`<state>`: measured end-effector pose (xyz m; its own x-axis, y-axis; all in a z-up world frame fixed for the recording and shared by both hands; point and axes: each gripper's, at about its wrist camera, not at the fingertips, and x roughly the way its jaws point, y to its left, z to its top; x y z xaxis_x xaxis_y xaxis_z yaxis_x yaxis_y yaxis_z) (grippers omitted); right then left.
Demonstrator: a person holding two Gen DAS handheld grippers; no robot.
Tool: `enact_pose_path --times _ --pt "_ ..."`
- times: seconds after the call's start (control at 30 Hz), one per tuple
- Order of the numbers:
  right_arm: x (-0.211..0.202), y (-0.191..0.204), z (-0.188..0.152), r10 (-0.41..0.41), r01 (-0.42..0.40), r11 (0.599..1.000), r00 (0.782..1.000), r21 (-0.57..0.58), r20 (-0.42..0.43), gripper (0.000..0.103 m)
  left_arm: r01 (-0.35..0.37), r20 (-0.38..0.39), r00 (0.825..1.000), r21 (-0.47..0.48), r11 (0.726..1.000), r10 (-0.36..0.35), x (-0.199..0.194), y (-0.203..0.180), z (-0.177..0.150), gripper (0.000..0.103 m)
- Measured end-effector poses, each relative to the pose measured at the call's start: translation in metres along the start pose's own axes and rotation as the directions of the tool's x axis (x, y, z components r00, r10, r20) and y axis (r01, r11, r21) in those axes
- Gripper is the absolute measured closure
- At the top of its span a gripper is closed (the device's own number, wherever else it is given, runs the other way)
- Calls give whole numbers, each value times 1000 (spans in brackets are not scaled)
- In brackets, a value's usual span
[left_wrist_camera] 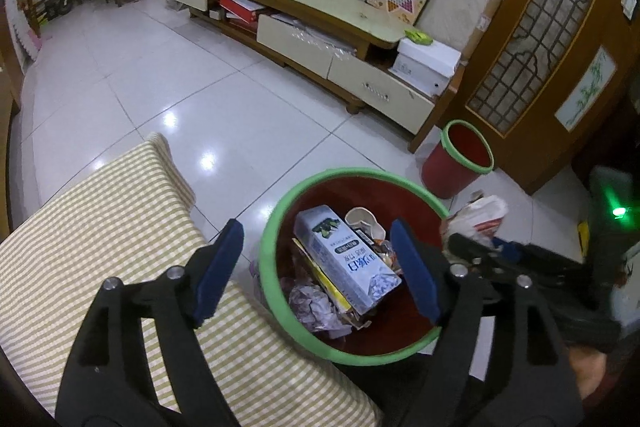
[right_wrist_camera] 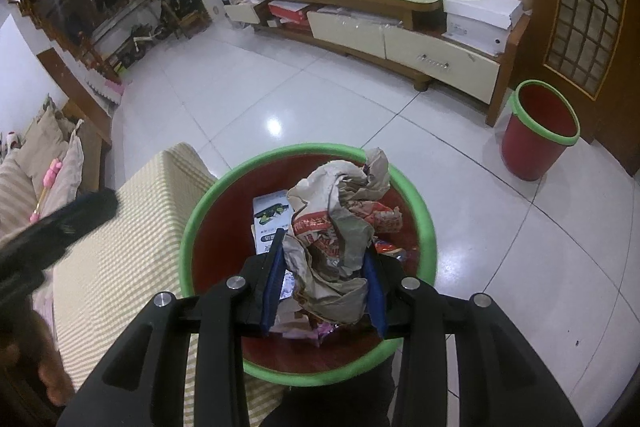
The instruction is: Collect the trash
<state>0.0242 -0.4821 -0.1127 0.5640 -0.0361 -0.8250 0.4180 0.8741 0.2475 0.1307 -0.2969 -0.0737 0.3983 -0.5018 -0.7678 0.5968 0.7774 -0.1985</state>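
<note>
At the left of the scene a checked cushion (left_wrist_camera: 120, 227) is seen, its right edge just beside the near bin (left_wrist_camera: 276, 227) on the tiled floor (left_wrist_camera: 140, 87). The left hand-held gripper (left_wrist_camera: 318, 273) is held above that bin with its jaws wide apart and nothing between them; a tissue carton (left_wrist_camera: 344, 259) lies in the bin below, leaning on other scraps. Should this hand-held gripper be lowered further, its left finger (left_wrist_camera: 220, 267) could catch the cushion edge or the green rim — the bin looks light and might be tipped.

Further right, the right hand-held gripper (right_wrist_camera: 326, 281) is clamped on a wad of crumpled paper (right_wrist_camera: 340, 227), held over the mouth of the near bin (right_wrist_camera: 208, 211). The wad is bulky and spreads well beyond the pads (much of it reaches toward the far rim). If it is let go from here, part of it could land on the rim and roll to the floor, or it could settle on top of the carton and scraps already heaped inside and slide off. A loose flap might also stay hooked on a pad as the jaws part, so that the paper is dragged out again when the hand is withdrawn.

At the far right a second bin (right_wrist_camera: 536, 139) stands well apart by the door (right_wrist_camera: 580, 7) — it appears empty as far as can be seen.
</note>
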Motion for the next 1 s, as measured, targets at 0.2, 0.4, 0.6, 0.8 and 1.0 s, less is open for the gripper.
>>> enact_pose_path --times 0.2,0.4,0.6,0.8,1.0 --pt "23 14 2 -17 15 999 999 -46 -27 47 -19 56 998 -24 1000 20 -26 12 2 11" --pt "22 31 -5 -49 47 996 999 -73 -23 32 -40 66 997 -74 996 45 -49 33 -8 10" --pt "-25 62 -12 -32 41 993 996 -111 81 23 -46 88 994 -135 990 59 -79 55 -22 7" --pt "-89 105 -20 4 36 987 969 -157 246 10 -54 156 984 -190 980 84 -120 74 -32 6" --pt "-157 150 -36 -23 162 962 849 -219 528 7 -112 268 949 -204 973 165 -173 85 -35 5"
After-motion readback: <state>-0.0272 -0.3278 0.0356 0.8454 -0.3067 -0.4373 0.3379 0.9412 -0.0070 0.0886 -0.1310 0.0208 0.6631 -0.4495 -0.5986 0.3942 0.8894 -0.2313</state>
